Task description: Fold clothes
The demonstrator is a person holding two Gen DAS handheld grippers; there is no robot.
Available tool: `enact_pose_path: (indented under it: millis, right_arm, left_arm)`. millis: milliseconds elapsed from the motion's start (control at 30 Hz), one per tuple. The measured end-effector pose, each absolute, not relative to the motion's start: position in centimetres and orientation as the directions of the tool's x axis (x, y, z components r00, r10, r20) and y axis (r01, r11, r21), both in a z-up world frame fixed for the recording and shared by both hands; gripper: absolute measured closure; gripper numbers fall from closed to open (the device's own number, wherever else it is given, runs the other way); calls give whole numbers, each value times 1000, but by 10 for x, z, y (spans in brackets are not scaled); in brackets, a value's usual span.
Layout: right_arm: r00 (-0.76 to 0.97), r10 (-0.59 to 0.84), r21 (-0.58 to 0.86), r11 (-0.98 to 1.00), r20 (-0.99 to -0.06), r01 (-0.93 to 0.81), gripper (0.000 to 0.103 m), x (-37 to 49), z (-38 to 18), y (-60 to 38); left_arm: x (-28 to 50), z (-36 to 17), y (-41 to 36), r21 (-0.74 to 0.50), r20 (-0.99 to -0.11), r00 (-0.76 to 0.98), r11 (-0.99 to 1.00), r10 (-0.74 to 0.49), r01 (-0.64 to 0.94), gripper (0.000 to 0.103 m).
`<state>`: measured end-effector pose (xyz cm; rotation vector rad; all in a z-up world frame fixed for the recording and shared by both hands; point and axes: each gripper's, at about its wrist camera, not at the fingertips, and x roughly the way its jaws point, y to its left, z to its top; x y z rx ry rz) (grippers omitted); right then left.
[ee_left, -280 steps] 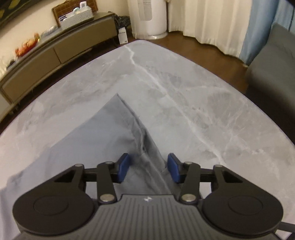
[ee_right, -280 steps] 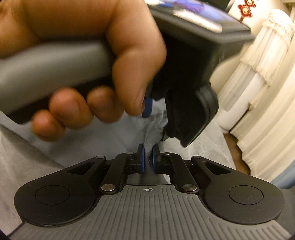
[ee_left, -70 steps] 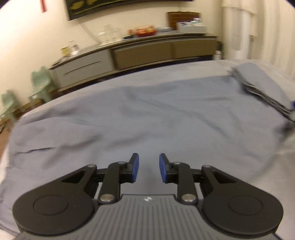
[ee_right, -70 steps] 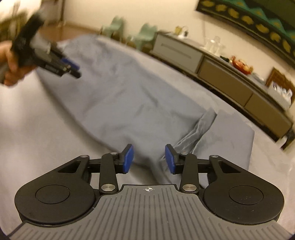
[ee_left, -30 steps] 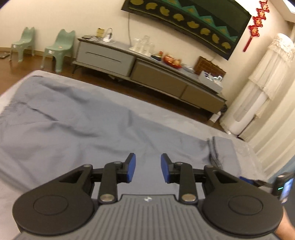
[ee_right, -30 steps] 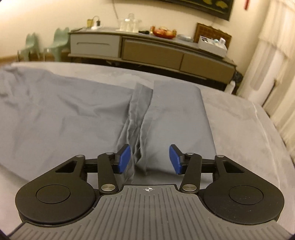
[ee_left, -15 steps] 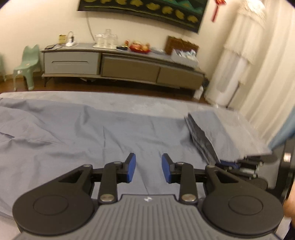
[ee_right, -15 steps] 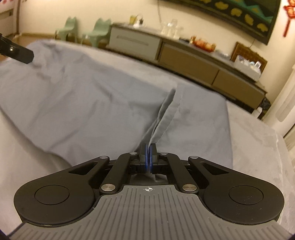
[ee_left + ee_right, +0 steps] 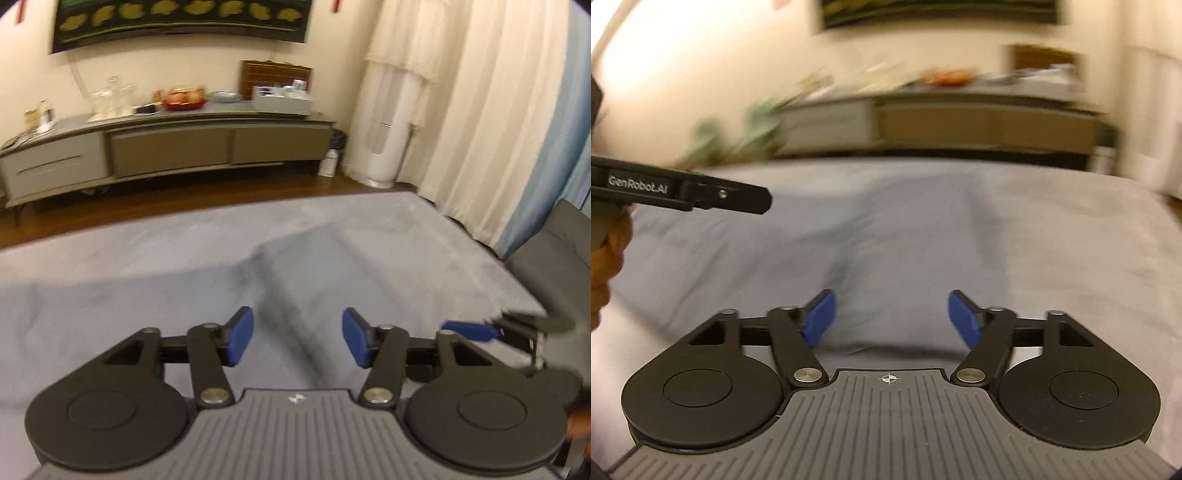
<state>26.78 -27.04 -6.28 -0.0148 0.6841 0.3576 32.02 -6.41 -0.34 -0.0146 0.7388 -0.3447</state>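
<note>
Both the left tongs [image 9: 297, 341] and the right tongs [image 9: 890, 319] are seen spread wide, nothing held between them. The blue-grey cloth garment [image 9: 155, 302] is spread on the grey marbled bench [image 9: 424, 251], a folded ridge raised just beyond the blue pads [image 9: 242, 339].

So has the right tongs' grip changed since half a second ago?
Yes. The right tongs were pinched shut on the grey-blue cloth; now their blue pads stand wide apart, holding nothing.
</note>
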Motion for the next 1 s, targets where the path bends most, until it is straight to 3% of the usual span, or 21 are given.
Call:
enact_pose_path:
  millis: [100,133,167,200,233,333,400,500,533,567,633,700,733,767,867,1000]
  right_arm:
    - [728,249,104,965,-639,-240,33,283,-77,-287]
    - [712,261,110,961,-652,-252,51,286,-82,-286]
    - [696,273,116,957,-664,-265,91,289,-87,-285]
    - [680,285,123,953,-676,-278,103,292,-92,-283]
    - [666,295,126,948,-685,-291,103,295,-96,-282]
    - [727,318,2,917,-609,-399,103,272,-82,-255]
    - [755,349,-79,882,-555,-465,103,255,-72,-237]
    - [754,329,-45,903,-568,-428,102,262,-78,-246]
    - [754,323,-33,909,-572,-415,82,265,-80,-250]
    - [753,317,-22,915,-577,-402,53,267,-82,-253]
    - [751,304,0,927,-586,-376,31,272,-86,-259]
    - [748,292,22,937,-595,-348,32,276,-90,-266]
    - [747,286,33,942,-600,-334,39,279,-92,-269]
    - [745,280,44,946,-605,-320,70,281,-94,-272]
    - [740,263,76,958,-619,-277,97,288,-101,-282]
    - [779,306,50,941,-547,-335,100,273,-85,-266]
  left_arm:
    - [360,-10,-113,-96,-711,645,947,-280,305,44]
    - [370,-15,-126,-82,-732,626,947,-270,312,38]
    - [378,-20,-137,-64,-753,606,945,-256,320,33]
    - [387,-27,-148,-43,-774,586,944,-238,328,33]
    - [394,-33,-157,-12,-791,575,945,-209,327,33]
    - [411,-51,-178,65,-842,522,934,-138,351,25]
    - [413,-61,-186,115,-862,497,920,-95,375,24]
    - [415,-63,-194,170,-862,504,908,-52,383,24]
    - [416,-60,-193,159,-859,508,913,-60,377,24]
    - [416,-56,-192,142,-856,513,919,-73,367,23]
    - [418,-49,-190,106,-851,516,930,-98,351,21]
    - [421,-45,-193,73,-853,508,937,-119,342,20]
    - [422,-45,-197,64,-857,500,936,-126,346,19]
    - [424,-45,-200,57,-862,489,934,-133,353,18]
    - [424,-54,-209,56,-883,451,925,-130,376,17]
    - [424,-70,-213,106,-897,435,921,-74,376,17]
